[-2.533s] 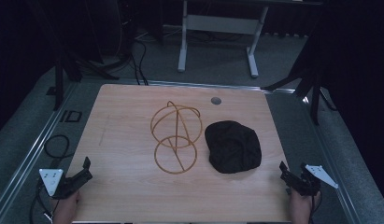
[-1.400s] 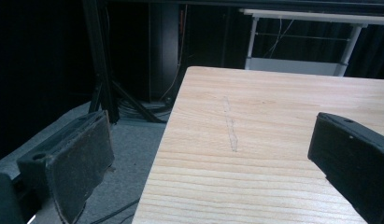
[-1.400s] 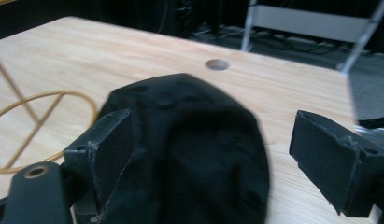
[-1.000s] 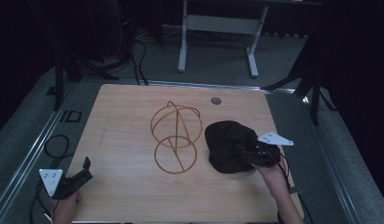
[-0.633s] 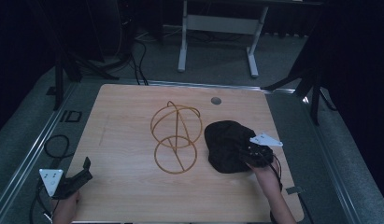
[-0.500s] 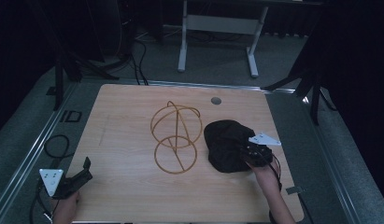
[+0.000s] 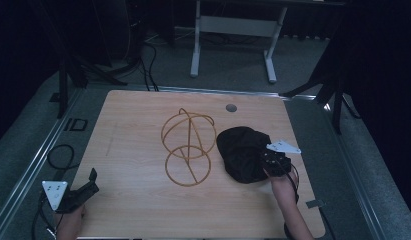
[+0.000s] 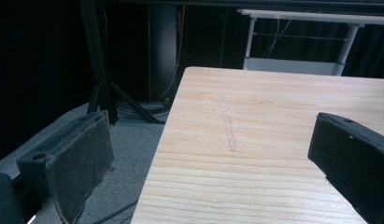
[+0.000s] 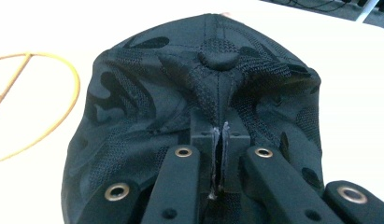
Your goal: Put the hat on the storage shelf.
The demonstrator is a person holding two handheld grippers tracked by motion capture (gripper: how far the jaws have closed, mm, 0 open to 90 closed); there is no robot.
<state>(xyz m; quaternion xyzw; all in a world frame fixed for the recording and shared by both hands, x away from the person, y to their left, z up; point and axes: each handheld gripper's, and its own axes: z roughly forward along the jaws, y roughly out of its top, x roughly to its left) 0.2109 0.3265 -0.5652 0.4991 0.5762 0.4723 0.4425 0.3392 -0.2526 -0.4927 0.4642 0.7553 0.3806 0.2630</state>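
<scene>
A pale wooden desk [image 7: 143,120] with rounded corners stands on grey carpet [image 7: 233,65]. Near its middle sits a golden wire frame [image 7: 188,147] — loops crossing in an upright ball above a flat ring that lies on the wood toward 6 o'clock. A small round grey cap [image 7: 231,107] is set into the desk top at about 1 o'clock from the frame, near the far edge. Beyond the desk, at 12 o'clock, stands a white metal stand [image 7: 233,30] with two legs. Black cables [image 7: 58,155] curl on the floor at 9 o'clock — beside a metal rail.
</scene>
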